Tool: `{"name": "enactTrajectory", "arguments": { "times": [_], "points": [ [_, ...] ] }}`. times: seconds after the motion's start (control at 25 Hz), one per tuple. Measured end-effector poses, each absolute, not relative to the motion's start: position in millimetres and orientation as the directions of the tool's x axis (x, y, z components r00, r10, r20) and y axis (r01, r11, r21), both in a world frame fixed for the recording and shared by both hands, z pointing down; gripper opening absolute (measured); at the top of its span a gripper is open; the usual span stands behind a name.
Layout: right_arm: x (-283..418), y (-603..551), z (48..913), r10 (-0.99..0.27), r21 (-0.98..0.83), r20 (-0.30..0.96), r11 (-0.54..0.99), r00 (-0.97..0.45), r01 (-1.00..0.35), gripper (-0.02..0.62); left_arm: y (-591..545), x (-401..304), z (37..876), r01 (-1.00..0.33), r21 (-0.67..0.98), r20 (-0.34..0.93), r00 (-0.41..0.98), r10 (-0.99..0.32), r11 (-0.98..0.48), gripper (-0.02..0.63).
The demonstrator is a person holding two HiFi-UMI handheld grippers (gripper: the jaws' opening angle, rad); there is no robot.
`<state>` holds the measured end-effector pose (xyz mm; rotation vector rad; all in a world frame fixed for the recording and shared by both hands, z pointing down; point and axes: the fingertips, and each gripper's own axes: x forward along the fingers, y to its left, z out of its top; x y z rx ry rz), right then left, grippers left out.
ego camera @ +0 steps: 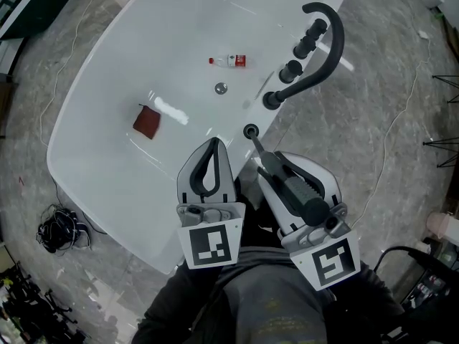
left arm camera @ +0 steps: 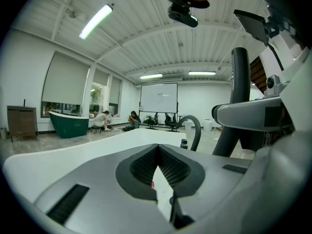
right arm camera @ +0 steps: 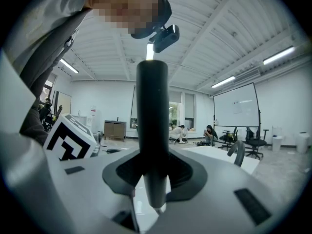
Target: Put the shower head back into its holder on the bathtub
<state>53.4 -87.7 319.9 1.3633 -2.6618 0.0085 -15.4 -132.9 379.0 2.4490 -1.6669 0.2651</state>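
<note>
The black shower head [ego camera: 292, 186] lies along my right gripper [ego camera: 268, 163], which is shut on its handle. Its narrow lower end points at the round black holder [ego camera: 251, 130] on the white bathtub's rim [ego camera: 107, 192] and sits just short of it. In the right gripper view the handle [right arm camera: 152, 126] stands upright between the jaws, its tapered tip [right arm camera: 156, 201] hanging over the white rim. My left gripper [ego camera: 213, 146] hovers beside it over the tub's near rim, shut with nothing in it. The left gripper view shows my left gripper [left arm camera: 163, 191] with its jaws meeting and the handle [left arm camera: 239, 96] at the right.
A curved black faucet spout [ego camera: 326, 45] and two black knobs [ego camera: 310, 38] [ego camera: 290, 71] stand on the rim beyond the holder. Inside the tub lie a red cloth [ego camera: 146, 122], a small bottle [ego camera: 231, 61] and the drain [ego camera: 221, 87]. A cable bundle [ego camera: 57, 228] lies on the floor at the left.
</note>
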Motion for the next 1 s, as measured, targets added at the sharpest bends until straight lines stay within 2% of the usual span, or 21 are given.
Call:
{"name": "enactTrajectory", "arguments": {
  "times": [1.0],
  "points": [
    [46.4, -106.1, 356.9, -0.787, 0.078, 0.158, 0.612, -0.596, -0.787, 0.121, -139.1, -24.5, 412.5, -0.940, 0.029, 0.252, 0.335, -0.908, -0.339, 0.002]
  ]
}}
